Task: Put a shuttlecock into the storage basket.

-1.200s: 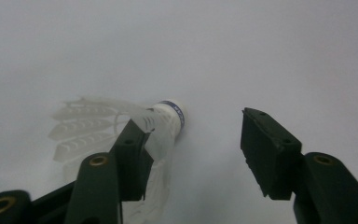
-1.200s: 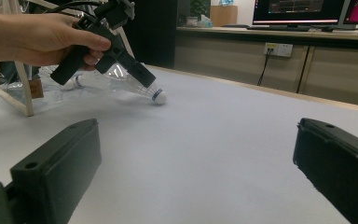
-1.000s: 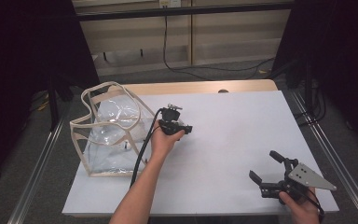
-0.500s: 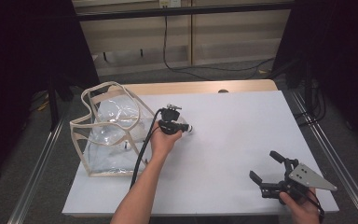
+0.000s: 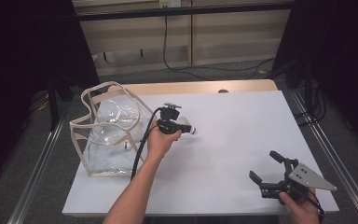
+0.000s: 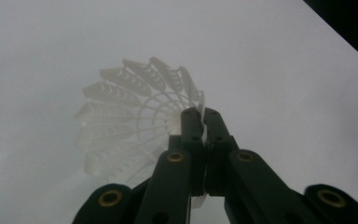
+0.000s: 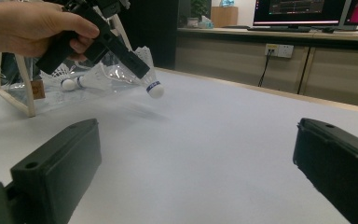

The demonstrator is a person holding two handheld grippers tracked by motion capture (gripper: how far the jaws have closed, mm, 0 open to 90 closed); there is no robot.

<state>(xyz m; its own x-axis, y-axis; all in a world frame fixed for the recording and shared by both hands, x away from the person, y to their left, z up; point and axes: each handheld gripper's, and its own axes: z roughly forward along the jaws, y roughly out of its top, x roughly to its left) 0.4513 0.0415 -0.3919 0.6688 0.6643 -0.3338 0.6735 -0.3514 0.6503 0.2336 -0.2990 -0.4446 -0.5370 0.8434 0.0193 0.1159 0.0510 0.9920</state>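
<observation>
While the shuttlecock hangs in the left-hand grip, the relation that governs the coming move reads as follows, from left to right across the high view.

Bag (image 5: 103, 135): a clear, cream-trimmed bag stands at the left of the white table (image 5: 242, 140); in the right gripper view, other shuttlecocks (image 7: 70, 83) lie inside it.

Left gripper (image 5: 182, 126): its jaws have just been closing and now stand pressed together on the feather skirt of the shuttlecock (image 6: 135, 126), as the left gripper view shows.

Shuttlecock position: it is held just to the right of the bag, apparently lifted slightly off the table, although the high view is too coarse to confirm the gap.

Long axis: the axis slopes, with the cork tip (image 7: 155, 88) pointing down and away from the bag and the skirt toward the hand.

Direction to bag: the bag opening lies to the left of the held shuttlecock, on the side opposite the cork.

Right gripper (image 5: 274, 173): its jaws stand wide apart and empty at the near right of the table, well apart from both.

Nearer hand: the left, by a clear margin.
</observation>
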